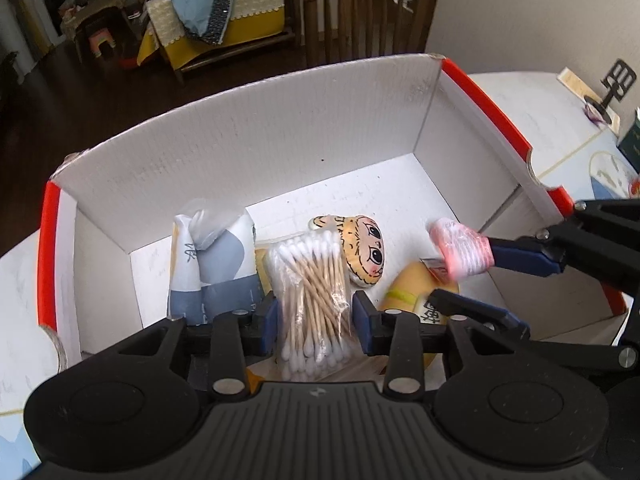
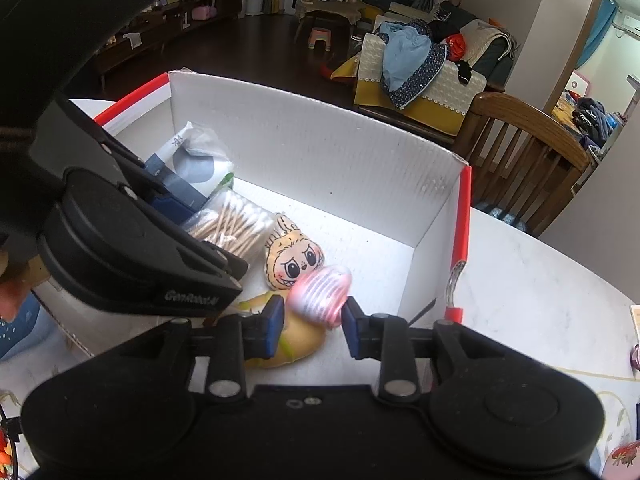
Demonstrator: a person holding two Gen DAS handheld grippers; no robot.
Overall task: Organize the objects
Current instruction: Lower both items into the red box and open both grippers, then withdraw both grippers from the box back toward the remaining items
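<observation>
A white cardboard box with red edges (image 1: 280, 140) (image 2: 320, 152) stands on the table. My left gripper (image 1: 314, 316) is shut on a clear pack of cotton swabs (image 1: 312, 296) (image 2: 236, 228) inside the box. My right gripper (image 2: 312, 322) (image 1: 448, 276) has its jaws apart, with a blurred pink striped wrapped item (image 2: 320, 292) (image 1: 460, 250) between them, above the box floor. In the box lie a blue-grey tissue pack (image 1: 212, 264) (image 2: 196, 160), a yellow cartoon-face pouch (image 1: 362, 248) (image 2: 292, 260) and a yellow pouch (image 1: 416, 296) (image 2: 296, 340).
The box sits on a white marble-look table (image 2: 520, 280). A wooden chair (image 1: 364, 12) (image 2: 528, 152) stands behind it. A black stand and a dark book (image 1: 616, 92) are at the table's far right. The box's right half has bare floor.
</observation>
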